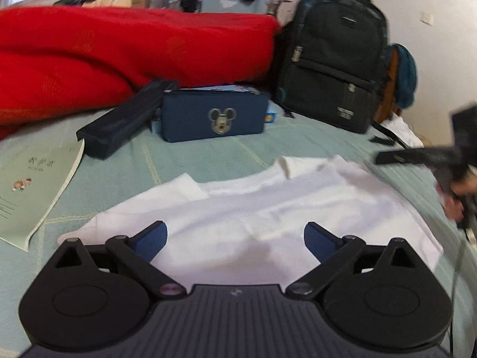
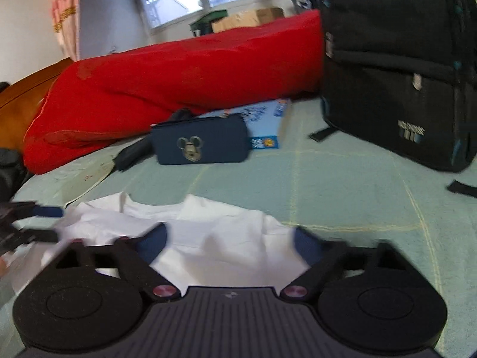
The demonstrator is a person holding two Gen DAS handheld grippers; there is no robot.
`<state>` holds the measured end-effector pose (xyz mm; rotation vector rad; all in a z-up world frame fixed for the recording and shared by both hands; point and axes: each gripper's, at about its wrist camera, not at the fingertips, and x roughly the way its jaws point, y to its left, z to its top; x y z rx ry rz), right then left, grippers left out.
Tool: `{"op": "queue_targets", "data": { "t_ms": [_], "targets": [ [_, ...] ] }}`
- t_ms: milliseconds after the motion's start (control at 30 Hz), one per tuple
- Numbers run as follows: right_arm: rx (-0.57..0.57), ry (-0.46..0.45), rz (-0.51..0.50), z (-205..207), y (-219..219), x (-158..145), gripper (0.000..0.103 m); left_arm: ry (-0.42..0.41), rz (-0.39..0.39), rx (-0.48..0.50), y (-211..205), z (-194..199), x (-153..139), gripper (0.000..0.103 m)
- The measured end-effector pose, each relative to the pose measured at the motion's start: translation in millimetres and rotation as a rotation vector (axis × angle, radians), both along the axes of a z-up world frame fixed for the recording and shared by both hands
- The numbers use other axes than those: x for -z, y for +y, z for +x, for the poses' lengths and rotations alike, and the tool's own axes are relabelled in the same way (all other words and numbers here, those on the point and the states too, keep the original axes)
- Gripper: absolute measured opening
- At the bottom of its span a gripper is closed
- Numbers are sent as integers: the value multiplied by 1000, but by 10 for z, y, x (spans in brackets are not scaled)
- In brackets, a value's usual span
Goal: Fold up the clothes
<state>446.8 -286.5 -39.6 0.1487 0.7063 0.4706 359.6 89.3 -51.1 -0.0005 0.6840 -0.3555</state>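
Hovering over the bed [image 1: 208,155], your left gripper [image 1: 235,238] stands with jaws wide and nothing between them, poised above the near hem of the white garment [image 1: 268,203]. Your right gripper [image 2: 229,238] likewise spread wide, empty, over the same garment's rumpled edge. Garment: lying partly flattened on the pale green bedcover. Beyond it: navy pouch [image 1: 213,116] with mouse emblem, black backpack [image 1: 331,56], red quilt [image 1: 119,44].
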Motion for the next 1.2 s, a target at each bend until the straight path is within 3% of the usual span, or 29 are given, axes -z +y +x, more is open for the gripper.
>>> {"op": "queue_targets", "data": {
  "t_ms": [33, 200, 300, 433, 500, 567, 633, 700, 900, 1033, 1200],
  "targets": [
    [4, 30, 9, 48, -16, 45, 56, -7, 16, 10, -8, -64, -13, 98],
    [-3, 87, -48, 161, 125, 295, 51, -13, 76, 36, 19, -339, 16, 98],
    [-1, 53, -67, 100, 155, 284, 14, 9, 86, 14, 98, -403, 68, 98],
    [28, 14, -67, 56, 53, 133, 11, 3, 57, 1, 192, -399, 46, 98],
    [30, 59, -85, 112, 51, 184, 13, 12, 34, -16, 221, -347, 47, 98],
    [45, 79, -110, 124, 59, 211, 25, 11, 14, -22, 227, -296, 46, 98],
    [76, 56, -108, 58, 50, 148, 43, 3, 4, -22, 219, -255, 42, 98],
    [65, 6, -86, -62, 65, 18, 50, 25, -37, -31, 235, -122, 91, 97],
    [-31, -17, -115, -292, 308, -119, 61, 106, -177, -64, 298, 327, 267, 97],
    [-52, -19, -114, -417, 332, -130, 65, 110, -170, -140, 393, 510, 351, 93],
    [-52, -12, -136, -652, 285, -140, 66, 69, -48, -174, 348, 377, 106, 93]
  ]
}}
